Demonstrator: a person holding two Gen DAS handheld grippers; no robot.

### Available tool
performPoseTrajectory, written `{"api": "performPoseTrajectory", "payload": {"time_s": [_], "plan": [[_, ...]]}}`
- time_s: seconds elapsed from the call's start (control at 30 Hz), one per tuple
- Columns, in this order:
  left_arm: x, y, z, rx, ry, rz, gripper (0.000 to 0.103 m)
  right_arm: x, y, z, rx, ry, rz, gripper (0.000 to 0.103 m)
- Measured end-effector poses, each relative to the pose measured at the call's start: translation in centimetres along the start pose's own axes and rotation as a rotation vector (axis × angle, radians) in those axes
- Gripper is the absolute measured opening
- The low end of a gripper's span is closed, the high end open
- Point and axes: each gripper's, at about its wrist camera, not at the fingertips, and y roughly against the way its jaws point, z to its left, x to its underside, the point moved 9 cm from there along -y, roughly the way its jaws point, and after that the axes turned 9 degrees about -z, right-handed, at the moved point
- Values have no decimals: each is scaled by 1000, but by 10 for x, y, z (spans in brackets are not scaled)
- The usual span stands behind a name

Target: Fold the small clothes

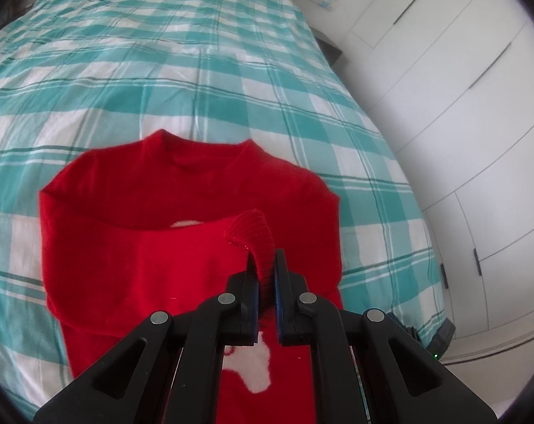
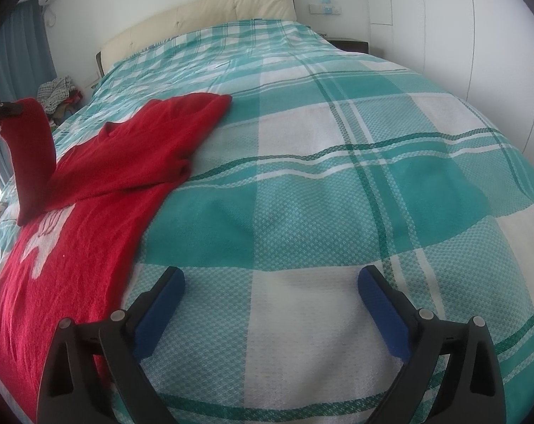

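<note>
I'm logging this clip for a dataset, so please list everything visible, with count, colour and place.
sweater: one, red with a white motif, flat on the bed, one sleeve cuff lifted
bedspread: one, teal and white check, covering the bed
headboard: one, cream, at the far end of the bed
wardrobe doors: several, white, right of the bed
clothes pile: one, mixed colours, beyond the bed's far left
curtain: one, blue-grey, left wall
left gripper: black, blue pads, shut on the sweater's cuff
right gripper: black, blue pads, open above the bedspread
</note>
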Motion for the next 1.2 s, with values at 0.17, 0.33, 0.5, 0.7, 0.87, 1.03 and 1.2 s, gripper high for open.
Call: {"api": "performPoseTrajectory", "payload": {"time_s": [0.17, 0.33, 0.5, 0.7, 0.87, 1.03, 1.2], "plan": [[18, -37, -23, 14, -31, 37, 5, 0, 0, 0, 0, 1, 0, 99], [40, -64, -31, -5, -49, 65, 78, 0, 0, 1, 0, 2, 0, 99], [53, -36, -17, -13, -26, 14, 81, 1, 0, 1, -4, 0, -1, 99], [55, 50, 47, -193, -91, -141, 90, 1, -2, 1, 3, 12, 8, 100], [72, 108, 111, -385, -81, -228, 95, 1, -3, 2, 9, 21, 12, 101], [94, 123, 167, -520, -27, -293, 96, 1, -3, 2, 9, 21, 9, 101], [113, 114, 211, -591, 38, -321, 96, 1, -3, 2, 8, 21, 2, 101]]}}
